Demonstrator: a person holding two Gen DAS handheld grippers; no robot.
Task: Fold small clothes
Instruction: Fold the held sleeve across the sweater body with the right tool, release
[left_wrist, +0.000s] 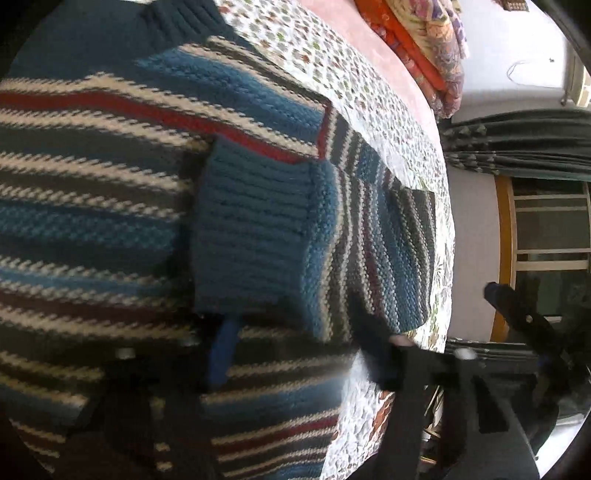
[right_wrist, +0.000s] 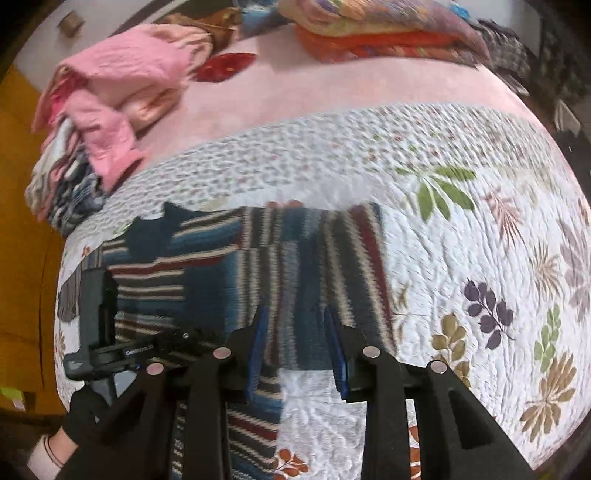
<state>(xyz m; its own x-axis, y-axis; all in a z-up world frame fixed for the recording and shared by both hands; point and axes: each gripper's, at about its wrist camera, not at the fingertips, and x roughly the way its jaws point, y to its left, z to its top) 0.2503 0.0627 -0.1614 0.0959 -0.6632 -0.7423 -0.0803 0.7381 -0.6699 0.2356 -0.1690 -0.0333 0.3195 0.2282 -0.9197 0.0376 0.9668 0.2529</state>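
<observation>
We are holding the right gripper (right_wrist: 297, 347) low over the bed with its two blue-padded fingers (right_wrist: 257, 343) spread apart, nothing between them, and their tips are hovering just over the near edge of the striped knit sweater (right_wrist: 229, 258); whether the pads are touching the wool we cannot tell. The left gripper (left_wrist: 295, 350) is sitting very close to the same sweater (left_wrist: 110, 177), and in its own view only one blue pad (left_wrist: 223, 350) is showing clearly, pressed against the knit under the ribbed cuff (left_wrist: 251, 229) of a sleeve that is lying folded across the body; the other finger is a dark blur, so we cannot tell how wide the left jaws are standing or whether they are pinching the fabric. From the right wrist camera we are seeing the left gripper's black body (right_wrist: 98, 317) at the sweater's left edge, with our gloved hand (right_wrist: 83, 413) gripping its handle from below. We are counting one sweater, lying flat on the white floral quilt (right_wrist: 461, 240) with its dark blue collar pointing away from us. Past the quilt a pink sheet (right_wrist: 314, 92) is covering the bed. Farther off, one loose heap of pink and striped clothes (right_wrist: 107, 99) is lying at the left, and one stack of folded orange and patterned blankets (right_wrist: 376, 33) is resting at the far edge.
</observation>
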